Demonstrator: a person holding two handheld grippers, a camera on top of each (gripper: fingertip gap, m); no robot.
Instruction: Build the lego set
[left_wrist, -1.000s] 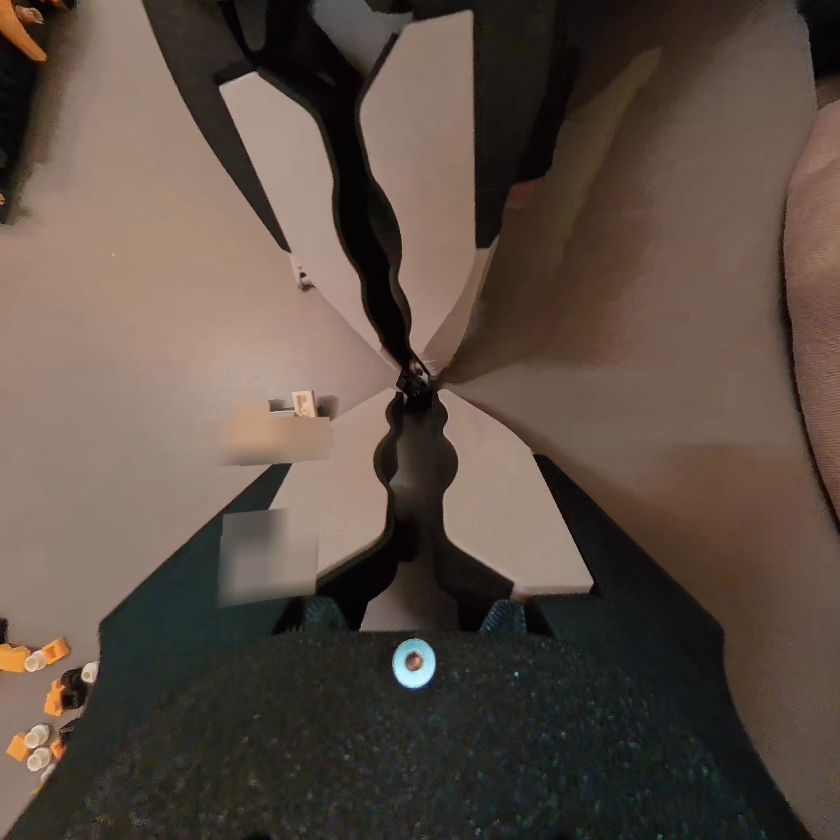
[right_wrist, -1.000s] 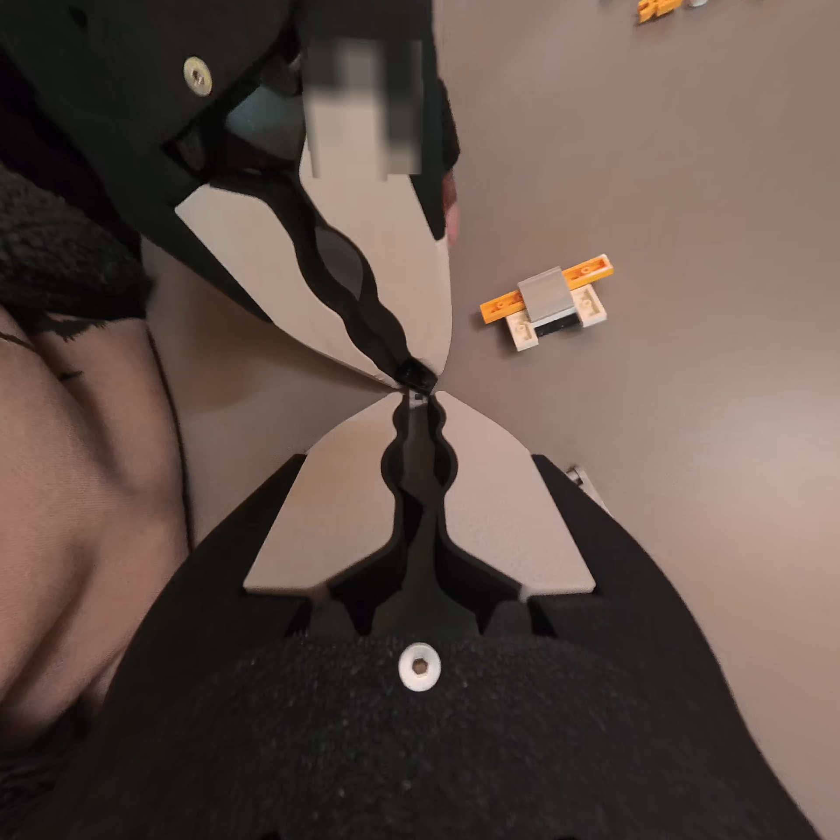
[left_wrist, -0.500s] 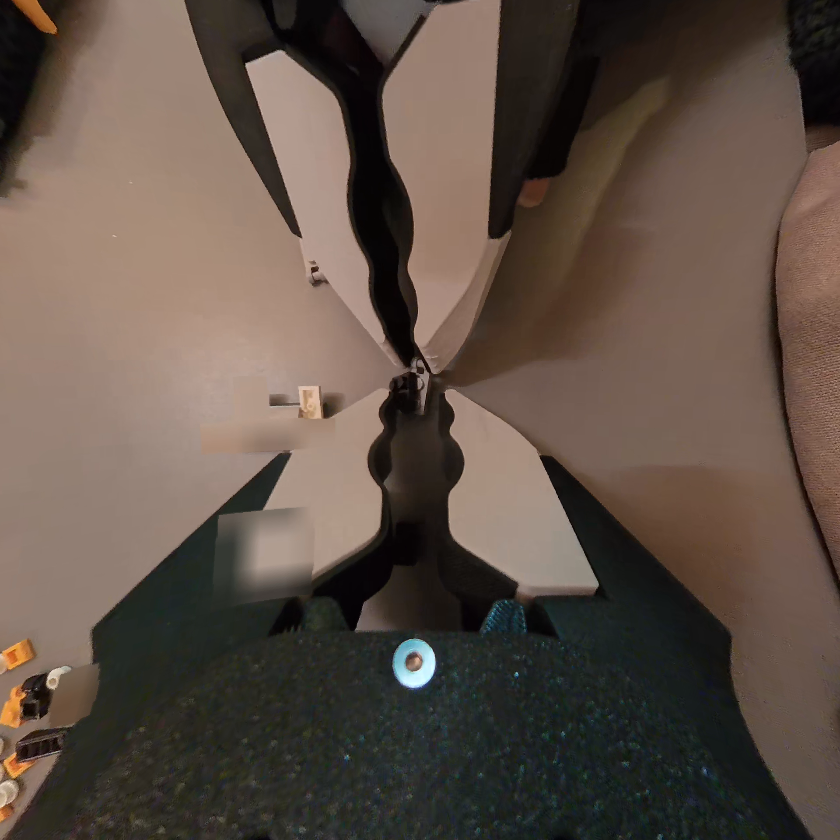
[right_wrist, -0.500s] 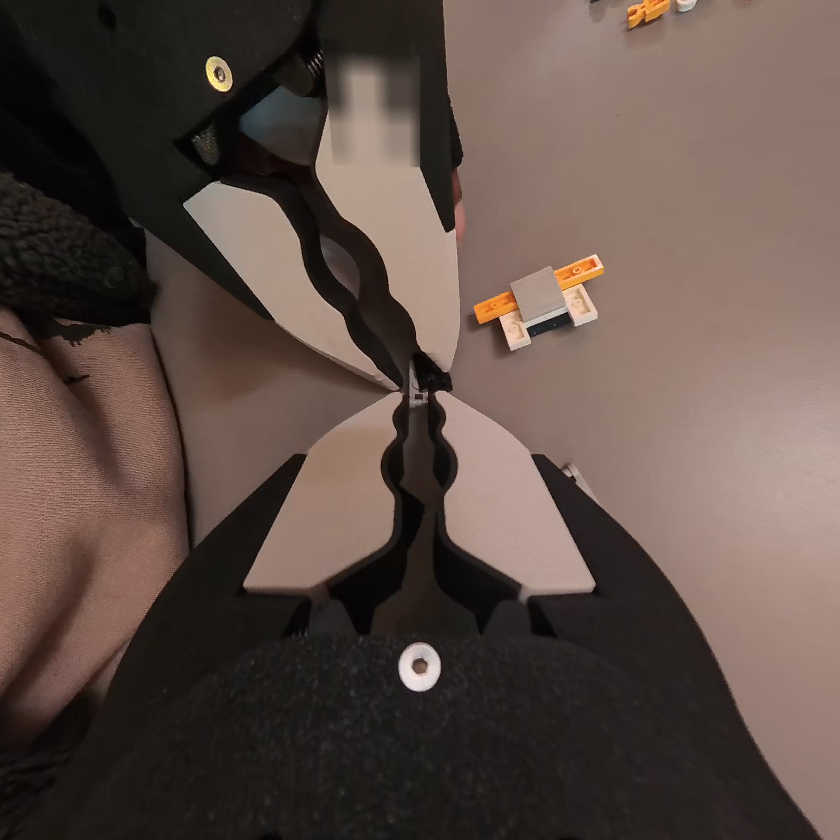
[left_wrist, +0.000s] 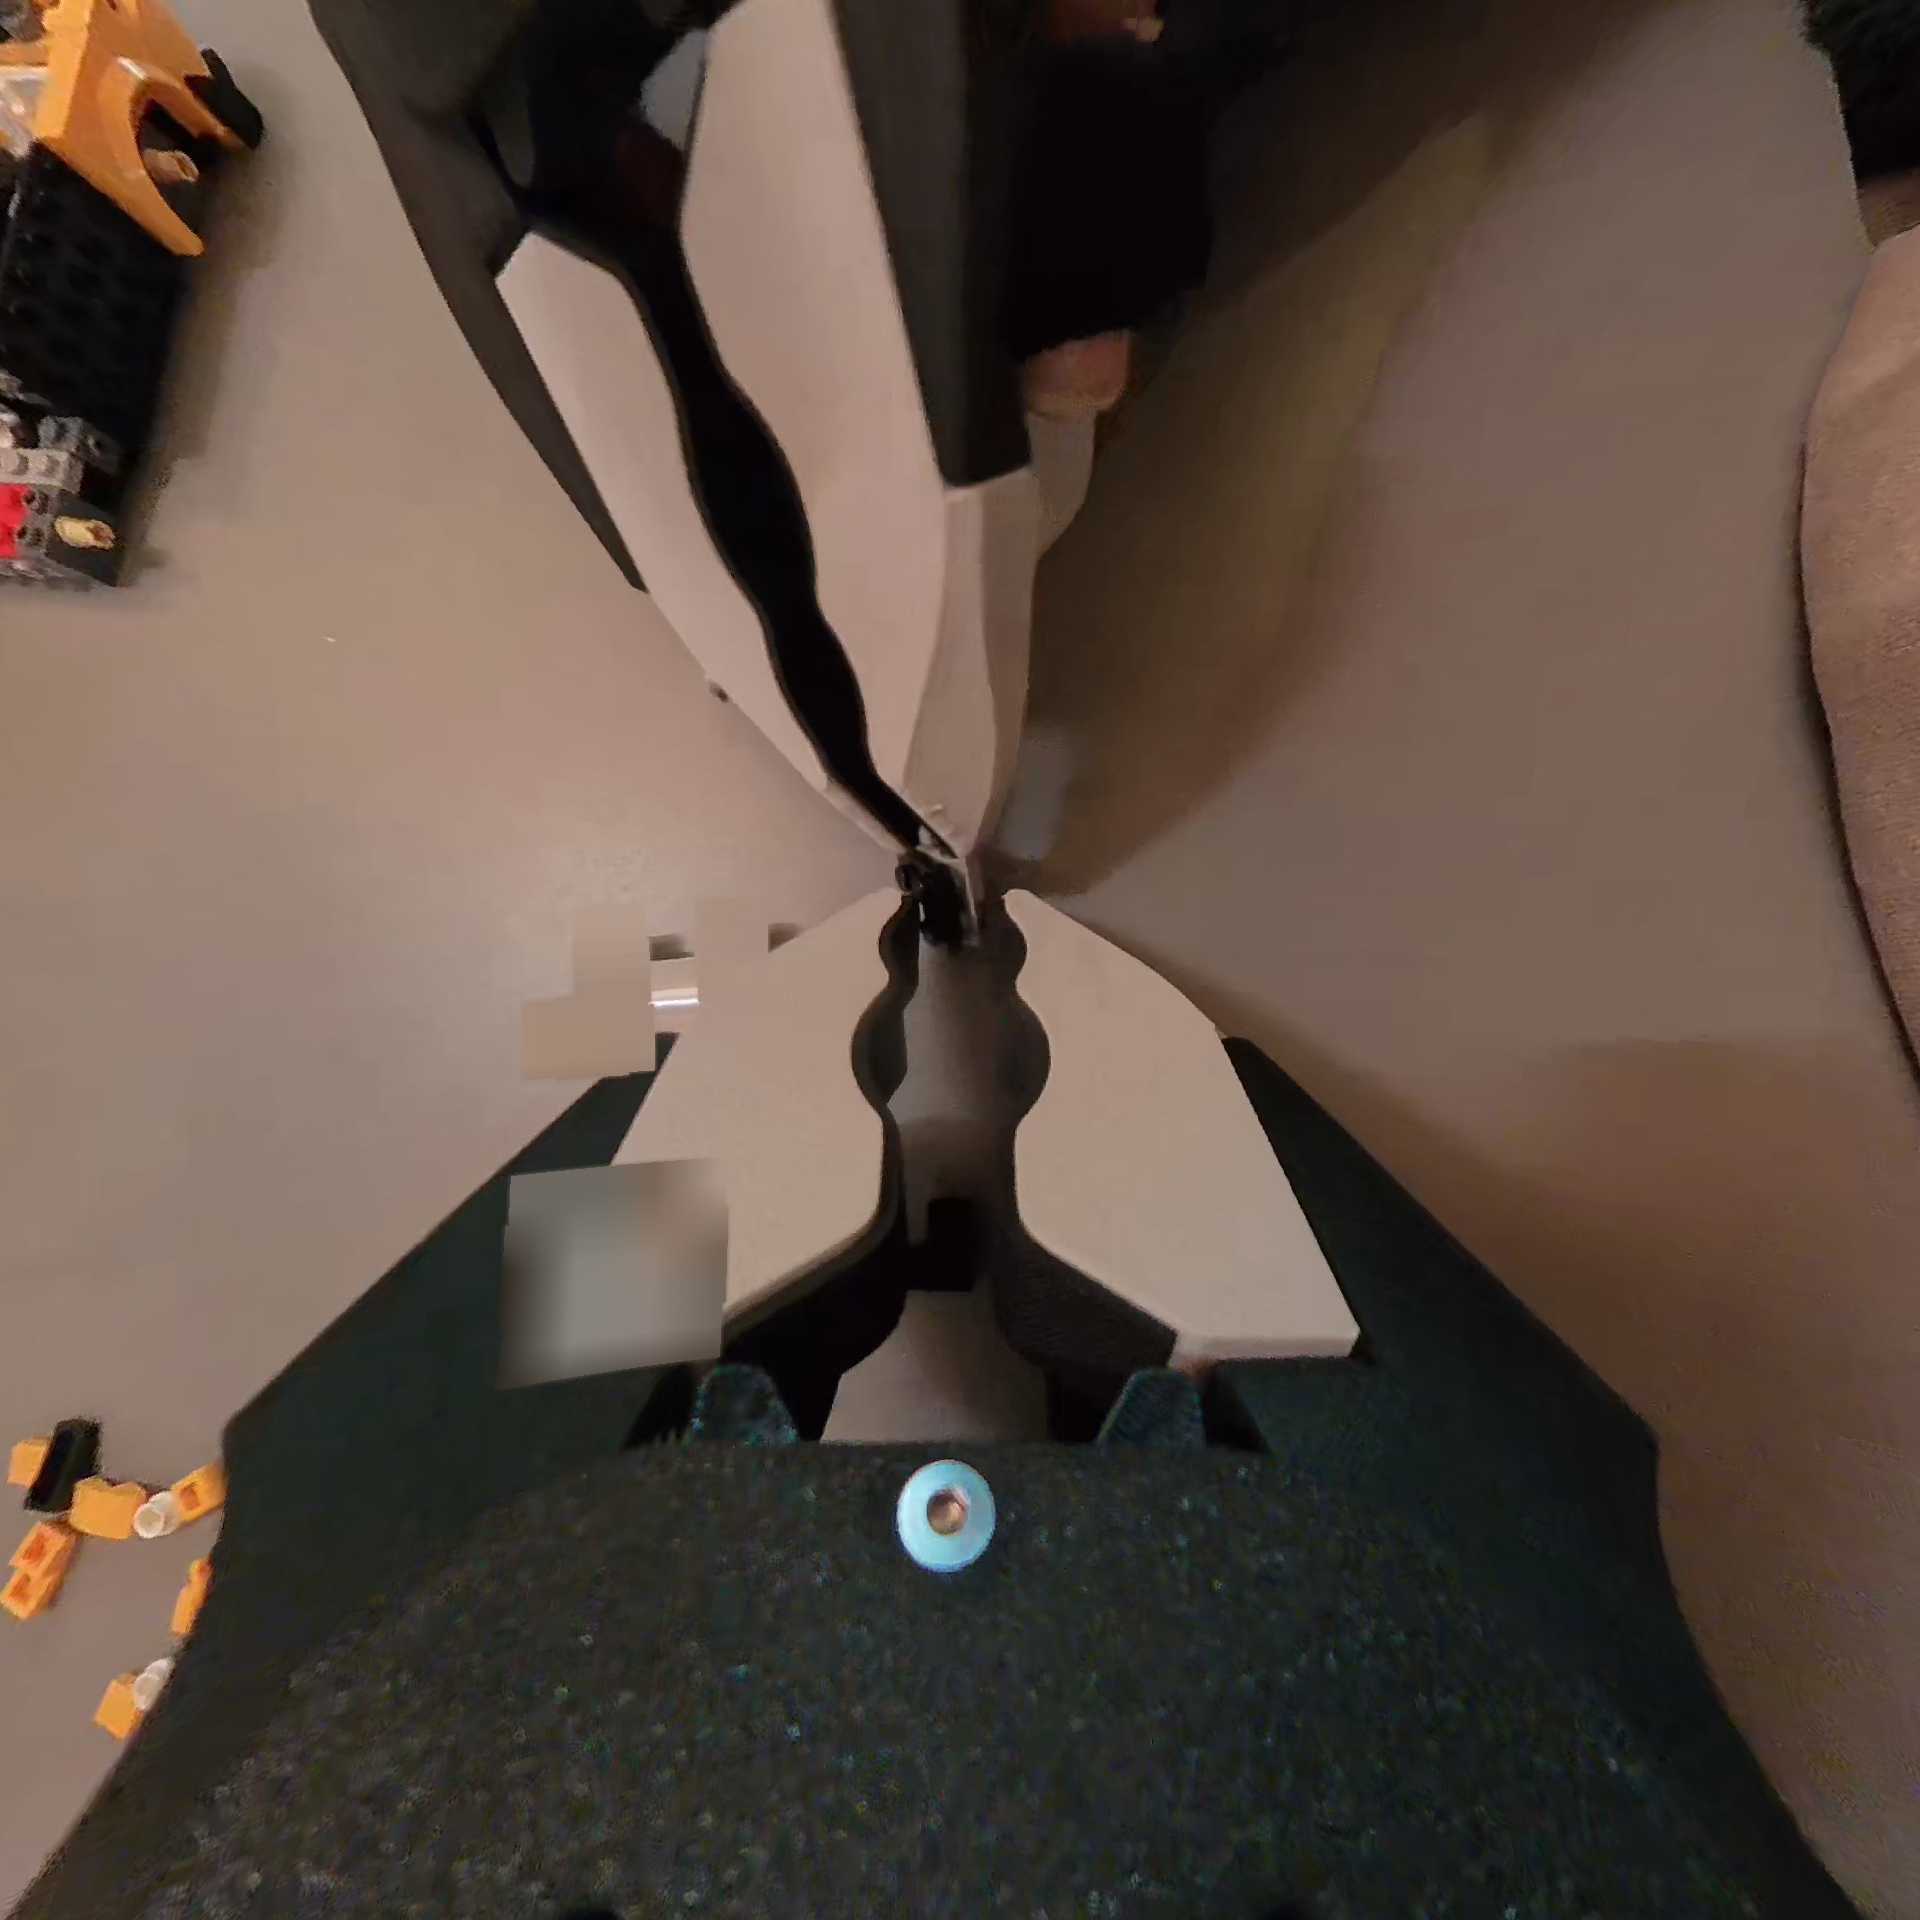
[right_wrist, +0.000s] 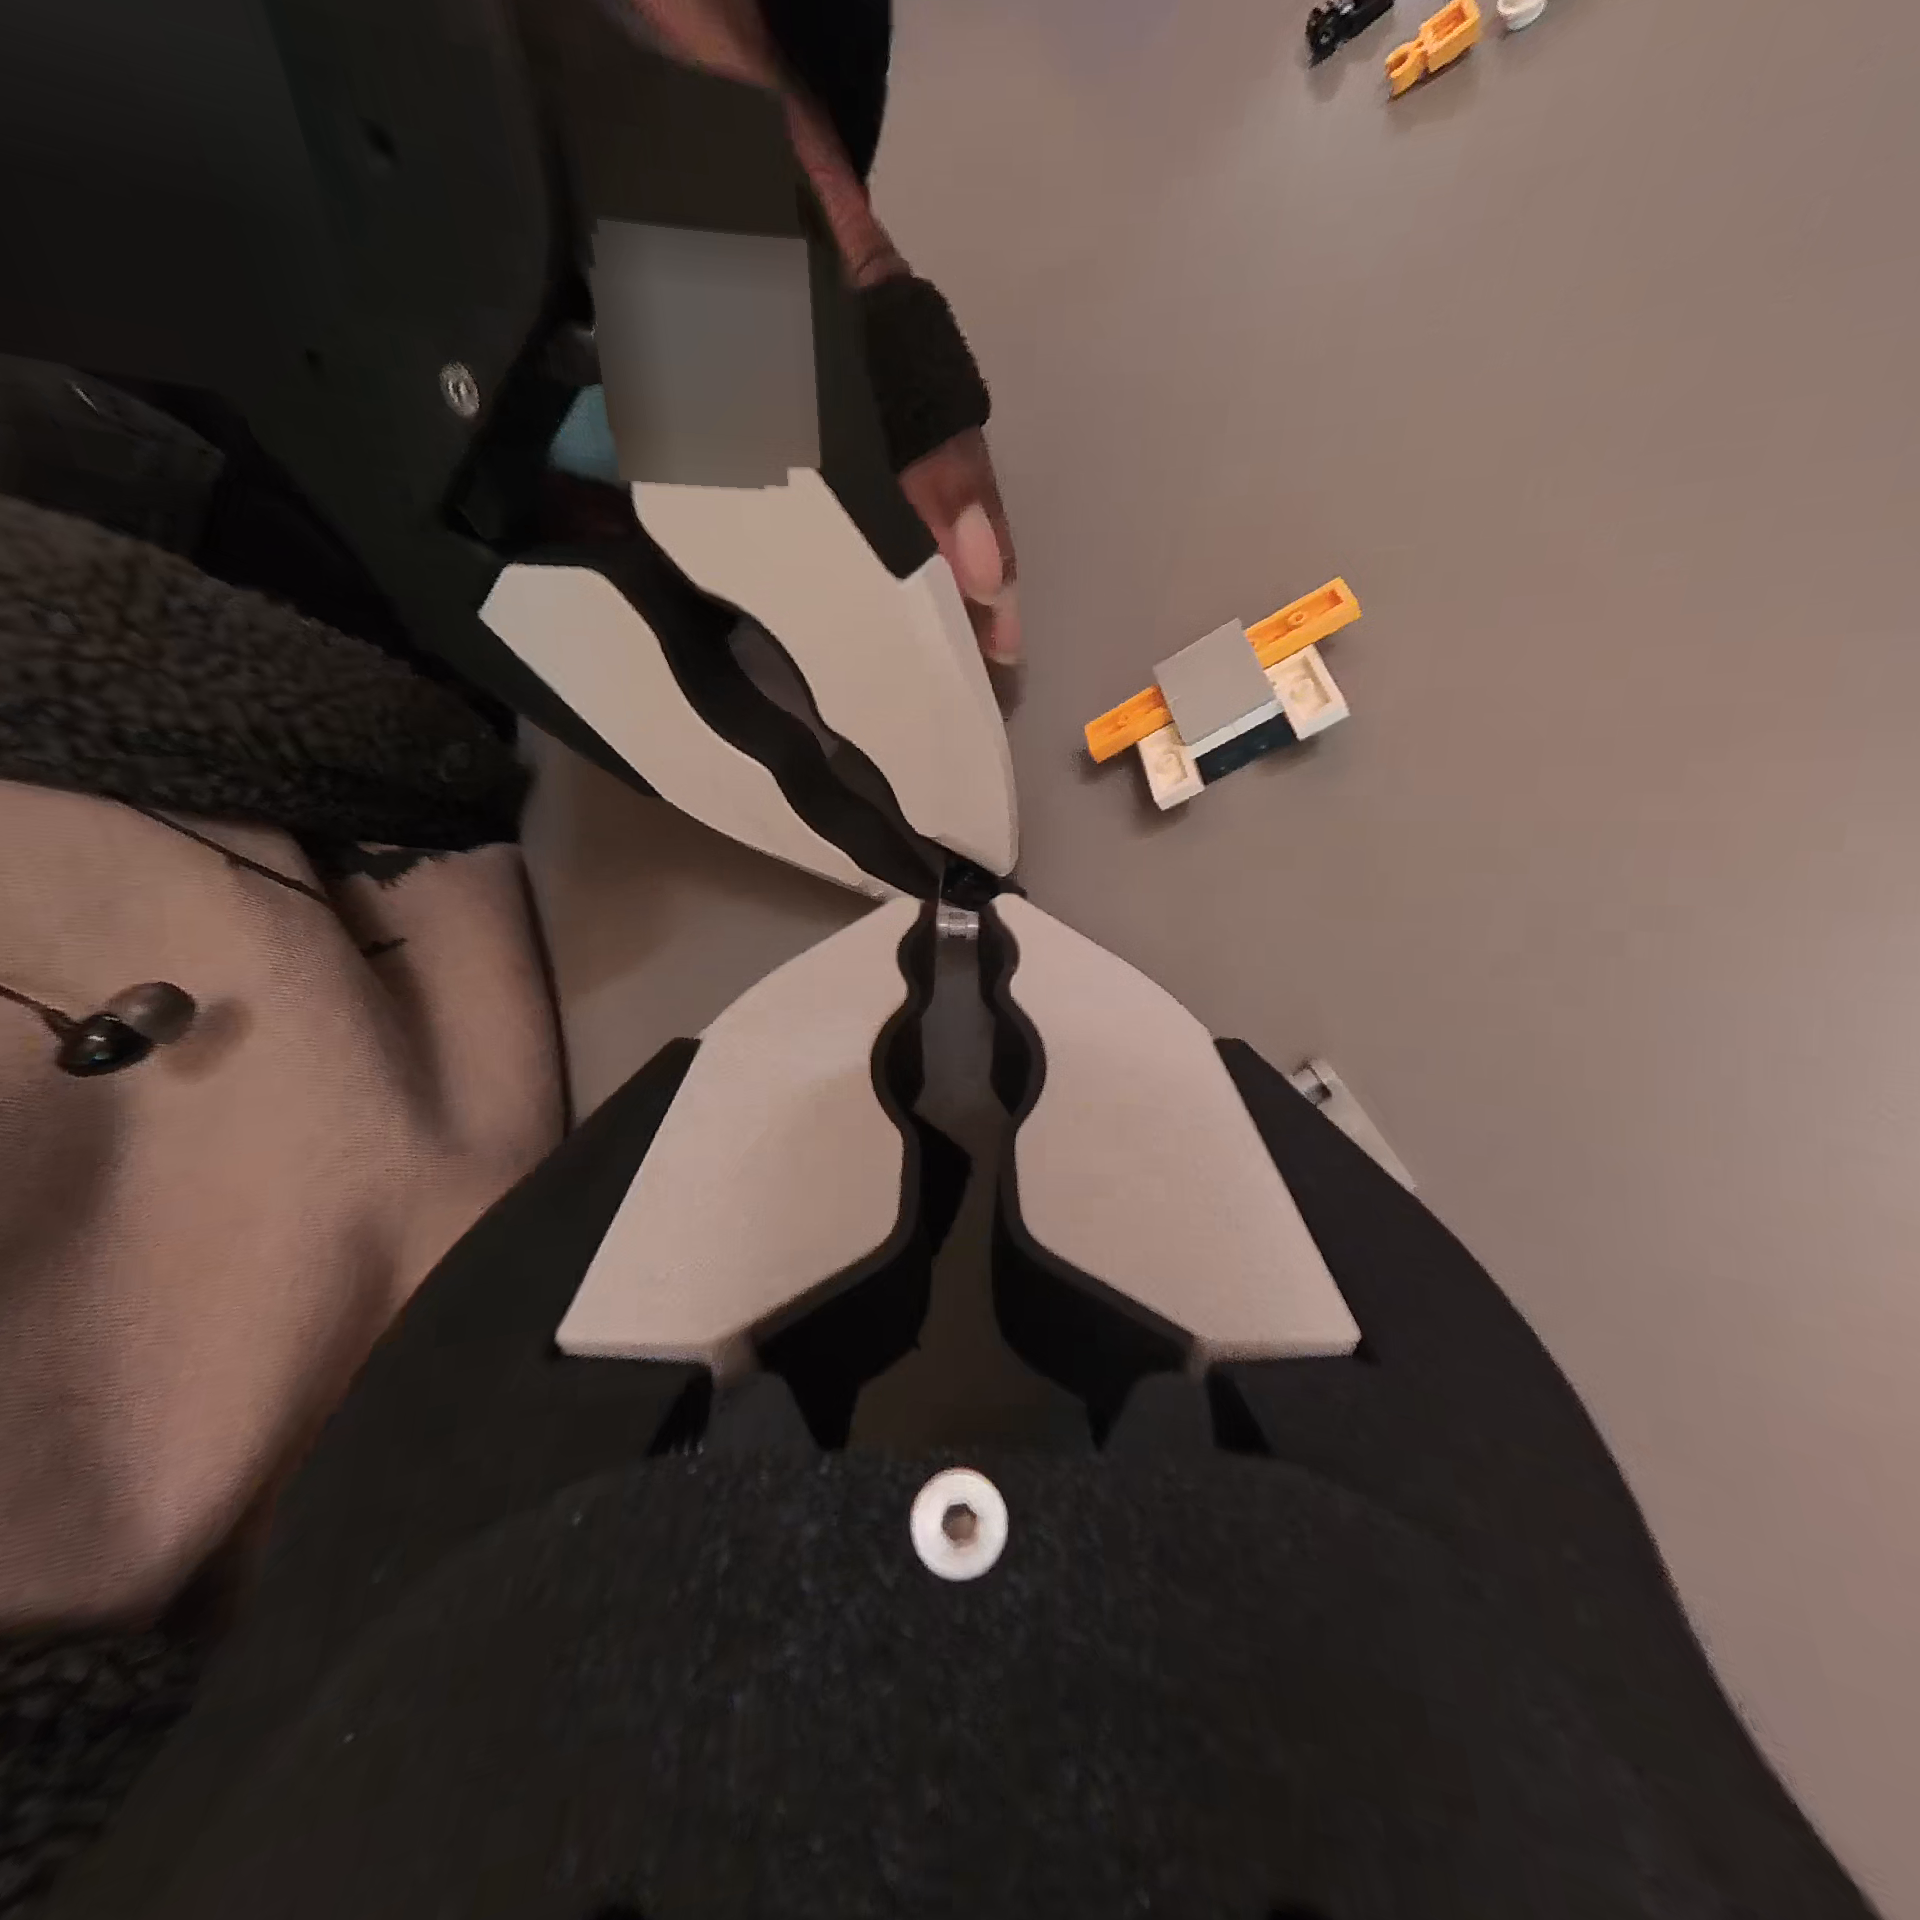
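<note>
My left gripper (left_wrist: 948, 916) is shut on a small black lego piece (left_wrist: 938, 914). My right gripper (right_wrist: 956, 927) is shut on a small grey piece (right_wrist: 956, 923). The two grippers meet tip to tip above the grey table, and the two pieces touch. In the left wrist view the right gripper (left_wrist: 940, 844) comes in from the top. In the right wrist view the left gripper (right_wrist: 964, 875) comes in from the upper left with the black piece (right_wrist: 974, 886). How the pieces sit together is hidden by the fingertips.
A small assembly of an orange plate, a grey tile and white plates (right_wrist: 1226, 696) lies on the table (right_wrist: 1558, 416). Loose pieces (right_wrist: 1434, 47) lie far off. A black and orange model (left_wrist: 83, 312) stands at the left, with loose orange pieces (left_wrist: 94, 1517) near it. A person's hand (right_wrist: 977, 561) and beige clothing (right_wrist: 208, 1143) are close by. The grippers are tip to tip, or close to it.
Both grippers stay shut and tip to tip. They have tilted and shifted slightly together. The black and orange model has come into the left wrist view at the top left.
</note>
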